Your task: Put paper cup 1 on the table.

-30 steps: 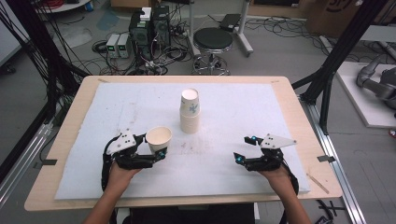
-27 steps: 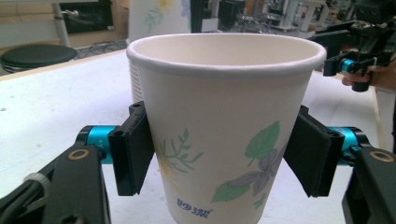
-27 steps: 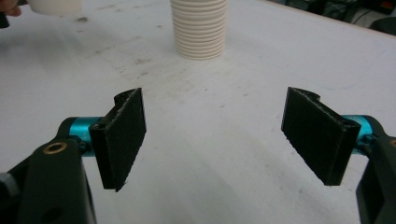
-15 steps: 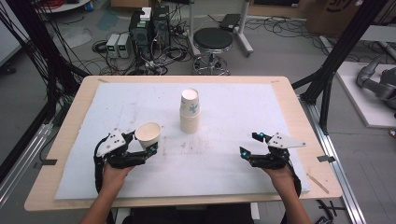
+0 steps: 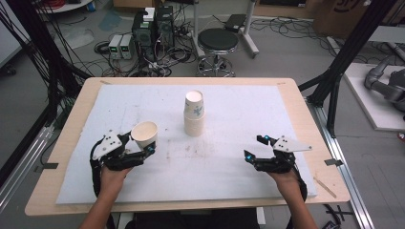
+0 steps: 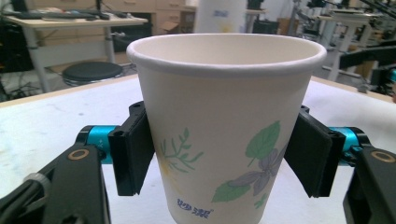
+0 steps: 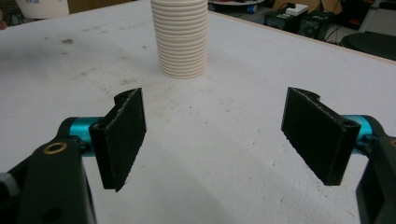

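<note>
A white paper cup [image 5: 144,132] with a leaf and flower print [image 6: 224,93] stands upright between the black pads of my left gripper [image 5: 139,144] [image 6: 219,158], which is shut on its sides. It sits at the front left of the white mat [image 5: 229,171]. A tall stack of paper cups [image 5: 194,113] [image 7: 180,37] stands at the middle of the mat, apart from both grippers. At the front right my right gripper [image 5: 254,147] [image 7: 215,135] is open, its pads wide apart with only bare mat between them.
The mat covers most of a wooden table [image 5: 71,143], whose edge shows all round. Behind the far edge stand a black stool [image 5: 218,42] and electronics boxes with cables on the floor. Black frame posts [image 5: 341,62] rise at both sides.
My left gripper has carried the cup to the left and slightly farther from the person. The right gripper and the stack have stayed put.
</note>
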{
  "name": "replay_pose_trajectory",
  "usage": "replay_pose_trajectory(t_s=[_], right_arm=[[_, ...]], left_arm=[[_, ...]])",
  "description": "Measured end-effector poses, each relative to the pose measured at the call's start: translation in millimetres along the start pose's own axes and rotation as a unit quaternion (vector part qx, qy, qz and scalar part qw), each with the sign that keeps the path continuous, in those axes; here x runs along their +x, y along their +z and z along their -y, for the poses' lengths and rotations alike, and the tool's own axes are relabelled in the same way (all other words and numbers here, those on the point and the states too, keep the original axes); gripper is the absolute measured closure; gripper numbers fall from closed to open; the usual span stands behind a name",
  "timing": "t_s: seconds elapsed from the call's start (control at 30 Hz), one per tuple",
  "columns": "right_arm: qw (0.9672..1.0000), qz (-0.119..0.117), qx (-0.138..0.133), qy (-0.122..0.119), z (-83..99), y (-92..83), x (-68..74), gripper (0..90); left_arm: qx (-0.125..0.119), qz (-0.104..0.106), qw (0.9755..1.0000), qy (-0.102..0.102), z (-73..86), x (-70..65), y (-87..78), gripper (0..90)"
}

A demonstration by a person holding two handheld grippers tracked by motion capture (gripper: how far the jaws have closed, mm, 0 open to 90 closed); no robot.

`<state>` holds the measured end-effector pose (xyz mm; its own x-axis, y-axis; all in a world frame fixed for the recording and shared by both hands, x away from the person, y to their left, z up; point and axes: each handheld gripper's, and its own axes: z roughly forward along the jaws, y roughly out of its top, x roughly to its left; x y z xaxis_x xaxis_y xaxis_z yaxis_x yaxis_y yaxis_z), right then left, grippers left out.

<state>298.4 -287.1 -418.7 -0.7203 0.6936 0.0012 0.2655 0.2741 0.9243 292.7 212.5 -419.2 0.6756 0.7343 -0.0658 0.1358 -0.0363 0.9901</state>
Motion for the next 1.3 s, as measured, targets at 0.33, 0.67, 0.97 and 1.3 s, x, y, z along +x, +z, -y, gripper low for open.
replay_pose_trajectory(t_s=[0.33,0.67,0.97,1.3], right_arm=[[1.0,0.002,-0.001,0.001,0.7,-0.3,-0.5,22.8],[1.0,0.001,0.003,-0.002,2.5,-2.5,-0.1,23.1],[1.0,0.004,0.005,-0.001,3.4,-4.2,0.9,23.1],[1.0,0.0,0.008,-0.004,3.0,-2.5,1.5,23.3]], left_arm=[[-0.003,-0.056,0.9984,0.005,2.6,32.3,-13.8,30.8],[0.004,-0.098,0.9948,-0.027,15.3,67.9,-22.4,30.8],[0.045,-0.11,0.9926,-0.022,23.1,77.4,-16.2,30.7],[0.12,-0.155,0.9804,-0.019,29.3,79.3,-10.2,30.9]])
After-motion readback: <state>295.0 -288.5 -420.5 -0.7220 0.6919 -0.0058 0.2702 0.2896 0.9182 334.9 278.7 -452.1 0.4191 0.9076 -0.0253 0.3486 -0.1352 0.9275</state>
